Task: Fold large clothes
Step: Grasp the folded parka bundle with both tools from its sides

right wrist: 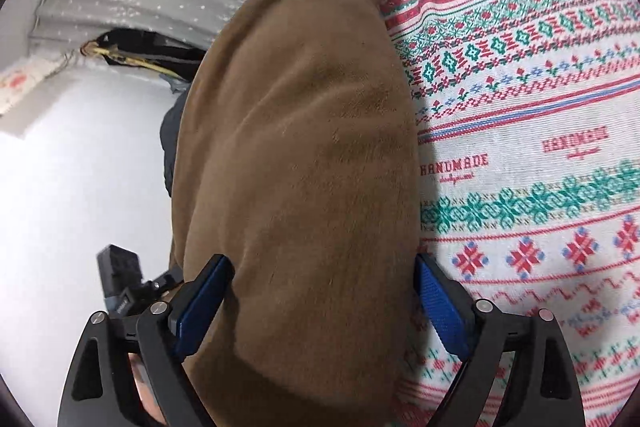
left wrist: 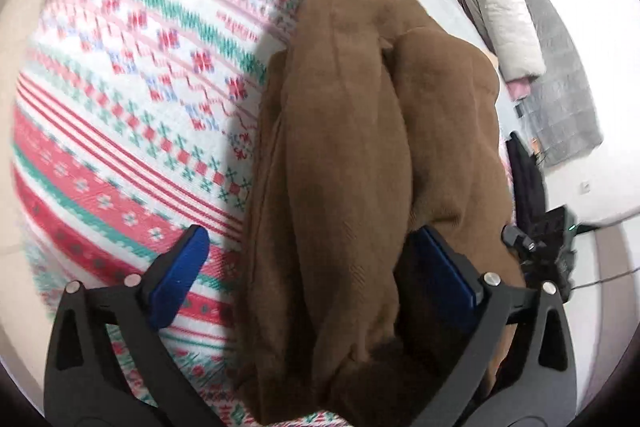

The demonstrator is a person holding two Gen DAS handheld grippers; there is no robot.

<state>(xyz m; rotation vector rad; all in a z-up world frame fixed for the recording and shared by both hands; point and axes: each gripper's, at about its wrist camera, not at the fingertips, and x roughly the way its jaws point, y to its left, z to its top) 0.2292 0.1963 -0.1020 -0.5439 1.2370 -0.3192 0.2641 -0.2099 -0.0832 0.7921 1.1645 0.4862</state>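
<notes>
- The brown coat [right wrist: 296, 155] lies folded into a long bundle on a patterned cloth [right wrist: 520, 155] (red, green and white bands), running away from both pairs of fingers.
- The left gripper [left wrist: 316, 267] stands wide; the coat lies between its blue fingers [left wrist: 180, 267], unpinched.
- The right gripper [right wrist: 320, 307] is spread wide too, the coat's bulk between its fingers [right wrist: 436, 303].
- Right of the right fingers, the cloth reads "HANDMADE" twice in red.
</notes>
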